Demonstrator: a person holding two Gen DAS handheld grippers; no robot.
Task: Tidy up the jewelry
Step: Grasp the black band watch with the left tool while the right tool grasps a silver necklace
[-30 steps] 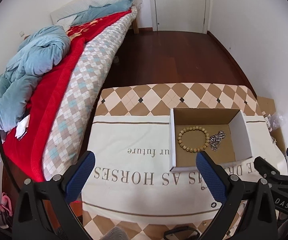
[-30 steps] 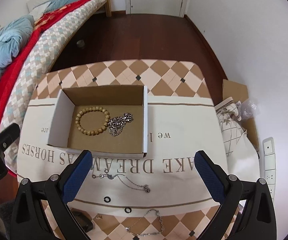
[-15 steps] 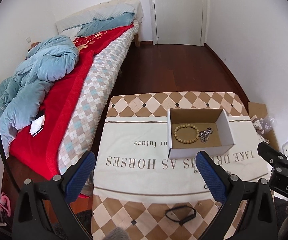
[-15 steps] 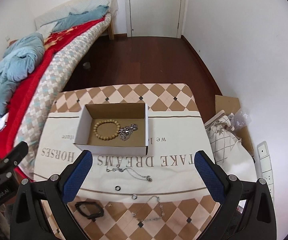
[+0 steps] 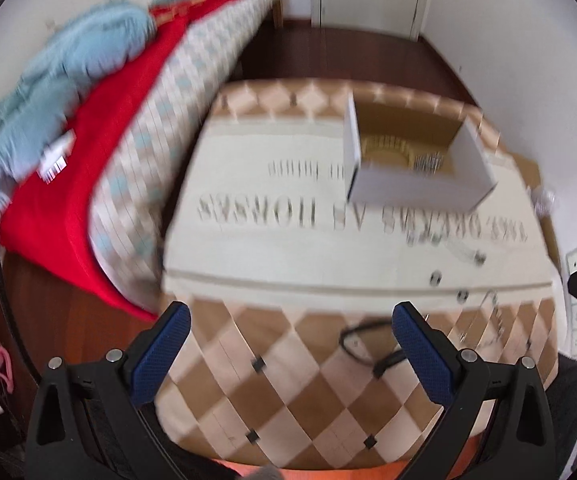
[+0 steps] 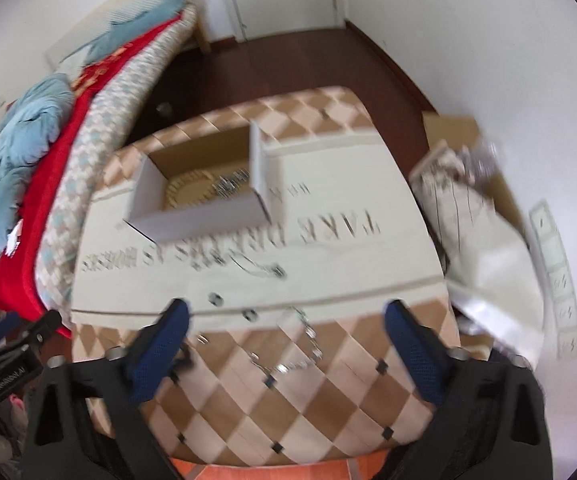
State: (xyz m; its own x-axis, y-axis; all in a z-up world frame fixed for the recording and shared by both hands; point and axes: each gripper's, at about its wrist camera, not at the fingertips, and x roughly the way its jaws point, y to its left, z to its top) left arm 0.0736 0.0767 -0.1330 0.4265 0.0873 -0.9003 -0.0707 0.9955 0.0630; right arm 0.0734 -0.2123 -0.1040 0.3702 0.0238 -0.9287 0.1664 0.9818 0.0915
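Both views are motion-blurred. A white cardboard box (image 5: 416, 188) (image 6: 204, 216) stands on the table and holds a wooden bead bracelet (image 5: 386, 148) (image 6: 188, 188) and a silver chain (image 5: 428, 162) (image 6: 230, 182). On the cream cloth lie a thin necklace (image 6: 256, 266), two small rings (image 6: 215, 299) (image 5: 434, 278) and another chain (image 6: 304, 344). A black band (image 5: 364, 346) lies near the front edge. My left gripper (image 5: 288, 344) and right gripper (image 6: 286, 340) are both open and empty, above the table's near edge.
The small table (image 5: 288, 392) has a brown checkered cover with a printed cream cloth. A bed (image 5: 100, 120) with red and blue bedding runs along the left. A white bag (image 6: 484, 240) and a power strip (image 6: 556, 276) lie on the floor at the right.
Both grippers have pulled back from the box and dropped low toward the table's near edge. The box now looks farther away. Both stay open and empty.
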